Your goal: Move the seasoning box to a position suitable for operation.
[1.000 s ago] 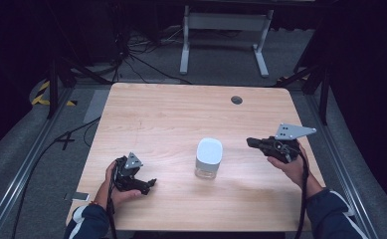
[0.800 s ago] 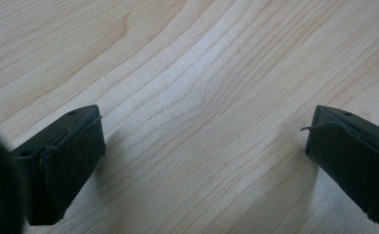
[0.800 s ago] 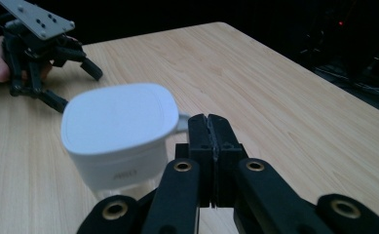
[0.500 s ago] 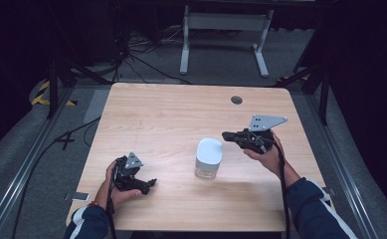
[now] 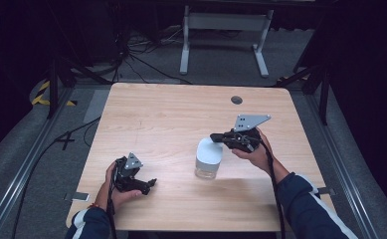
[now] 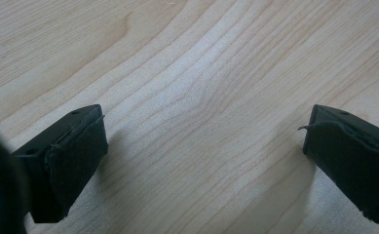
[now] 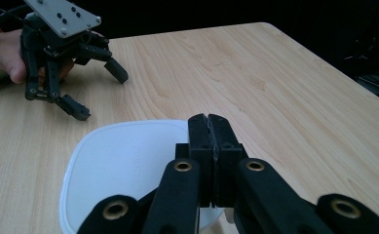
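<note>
Nearest the person, the left hand (image 5: 112,186) rests on the near left part of the table (image 5: 171,114), holding the left gripper (image 5: 148,183) low over the wood with its tips pointing right, toward the middle; the left gripper view looks down on bare wood grain between its two black jaws, which stand wide apart, nothing between them, and the right gripper view shows the same gripper (image 7: 99,90) across the table with its tips splayed. Farther in and to the right stands the jar (image 5: 208,158), a clear container with a white lid (image 5: 209,148), upright on the table near the middle of its near half, well apart from the left gripper. The right hand (image 5: 253,149) holds the right gripper (image 5: 215,137) above and just right of the jar, with its tips reaching left over the far edge of the lid; the grey plate (image 5: 250,121) on top of it tilts upward. In the right gripper view its jaws are pressed together with no gap, poised over the rounded white lid (image 7: 123,165); whether the tips touch the lid I cannot tell. Beyond, the far half of the table is plain wood with a small dark grommet (image 5: 237,99) near the far edge, and past that a white stand (image 5: 223,30) sits on the dark floor
</note>
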Demonstrator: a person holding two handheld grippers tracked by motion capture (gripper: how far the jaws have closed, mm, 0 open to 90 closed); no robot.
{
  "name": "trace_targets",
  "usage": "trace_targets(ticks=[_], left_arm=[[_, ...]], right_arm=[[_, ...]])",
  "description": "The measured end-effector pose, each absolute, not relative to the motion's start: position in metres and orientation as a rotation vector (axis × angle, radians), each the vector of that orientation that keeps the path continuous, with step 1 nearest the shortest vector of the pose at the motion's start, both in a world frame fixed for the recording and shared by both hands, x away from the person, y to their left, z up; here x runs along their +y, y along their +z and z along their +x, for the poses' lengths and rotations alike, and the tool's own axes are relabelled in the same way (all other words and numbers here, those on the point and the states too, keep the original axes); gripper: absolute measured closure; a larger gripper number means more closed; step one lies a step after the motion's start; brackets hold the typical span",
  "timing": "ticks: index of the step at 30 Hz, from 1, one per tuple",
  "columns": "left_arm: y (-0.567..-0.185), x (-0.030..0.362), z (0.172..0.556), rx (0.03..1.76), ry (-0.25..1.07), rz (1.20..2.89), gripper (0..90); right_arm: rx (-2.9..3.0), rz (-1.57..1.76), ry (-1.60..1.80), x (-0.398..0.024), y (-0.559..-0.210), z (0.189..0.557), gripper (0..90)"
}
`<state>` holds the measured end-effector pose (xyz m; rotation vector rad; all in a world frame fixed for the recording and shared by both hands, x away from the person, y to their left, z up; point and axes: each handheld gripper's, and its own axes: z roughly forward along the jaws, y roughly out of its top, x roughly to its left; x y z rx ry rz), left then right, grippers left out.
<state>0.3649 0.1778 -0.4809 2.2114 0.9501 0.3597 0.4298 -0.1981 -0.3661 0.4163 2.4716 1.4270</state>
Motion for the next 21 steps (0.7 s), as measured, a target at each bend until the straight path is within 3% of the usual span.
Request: trace_targets(ticks=[13,16,21], left_arm=[[-0.481,0.177,0.362,0.953,0.367,2.197,4.8],[-0.478,0.176,0.359,0.903,0.357,2.201,19.3],[-0.467,0.167,0.355,0.861,0.374,2.171,31.2]], right_arm=[[2.465,0.457,1.397,-0.194,-0.374,0.439,89.9],[2.456,0.468,1.401,-0.194,-0.375,0.44,89.9],[2.447,0.475,1.395,-0.193,-0.376,0.44,90.0]])
